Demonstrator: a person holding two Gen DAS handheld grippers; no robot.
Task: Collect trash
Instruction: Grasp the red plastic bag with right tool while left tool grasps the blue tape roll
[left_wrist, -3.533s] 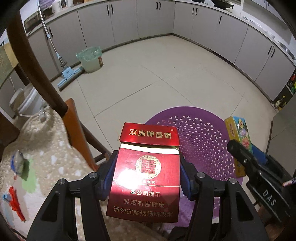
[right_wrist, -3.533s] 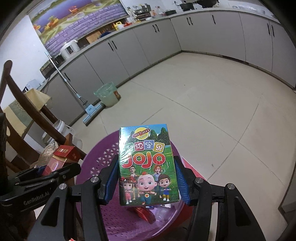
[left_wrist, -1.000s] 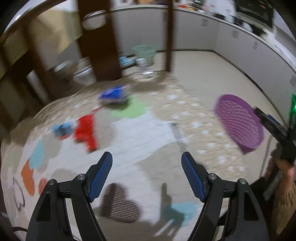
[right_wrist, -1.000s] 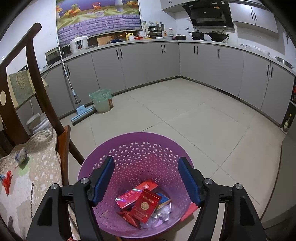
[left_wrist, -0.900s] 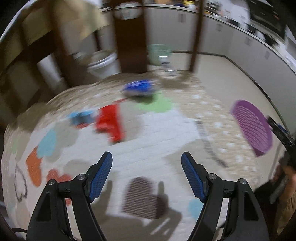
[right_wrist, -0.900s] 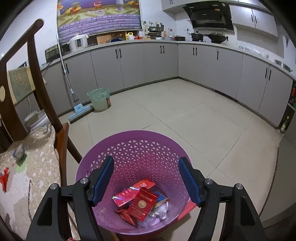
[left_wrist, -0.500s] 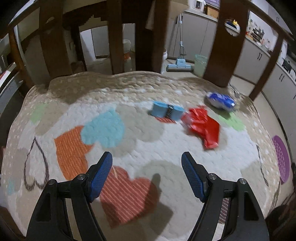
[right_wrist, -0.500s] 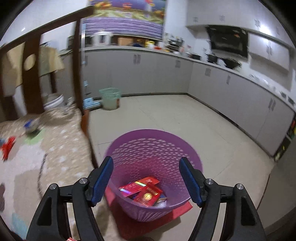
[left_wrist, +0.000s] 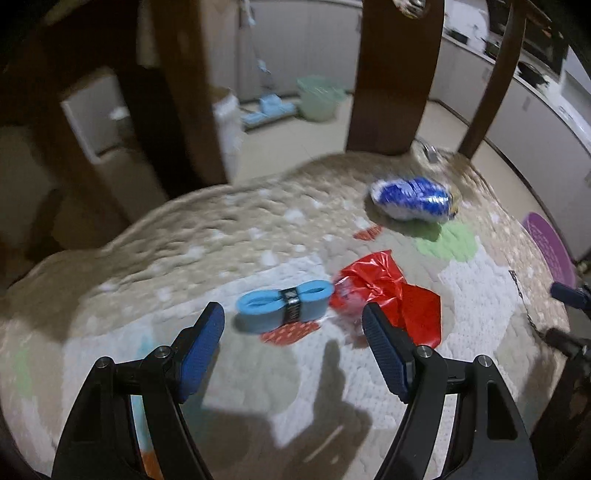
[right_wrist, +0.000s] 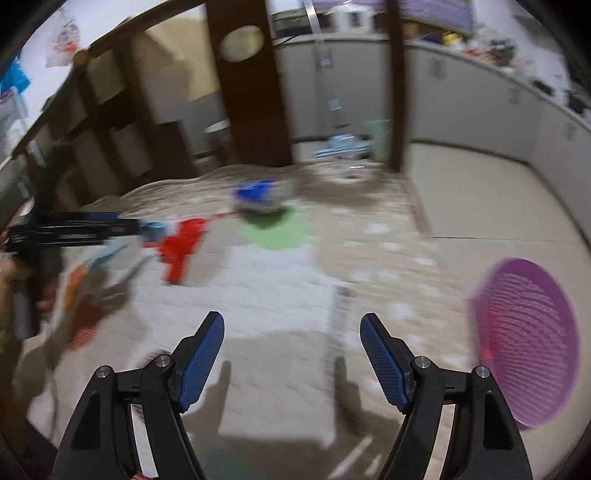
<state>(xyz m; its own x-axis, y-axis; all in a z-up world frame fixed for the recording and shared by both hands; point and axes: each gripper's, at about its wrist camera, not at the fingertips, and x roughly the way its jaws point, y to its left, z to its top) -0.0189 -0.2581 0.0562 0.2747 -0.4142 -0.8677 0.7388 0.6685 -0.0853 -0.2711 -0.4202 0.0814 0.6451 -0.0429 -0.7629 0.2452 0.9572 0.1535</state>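
I hold my left gripper wide and empty over the blue roll, ready to grab; my right gripper, empty, has just been widening.

Left tongs: tilted steeply downward, jaws apart, nothing between them. Right tongs: tilted downward, jaws just widened, empty. Left-hand fingers grip the handle.

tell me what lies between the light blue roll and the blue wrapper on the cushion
The crumpled red wrapper, right beside the light blue roll; beyond it, bare cushion up to the blue wrapper, in the left wrist view.
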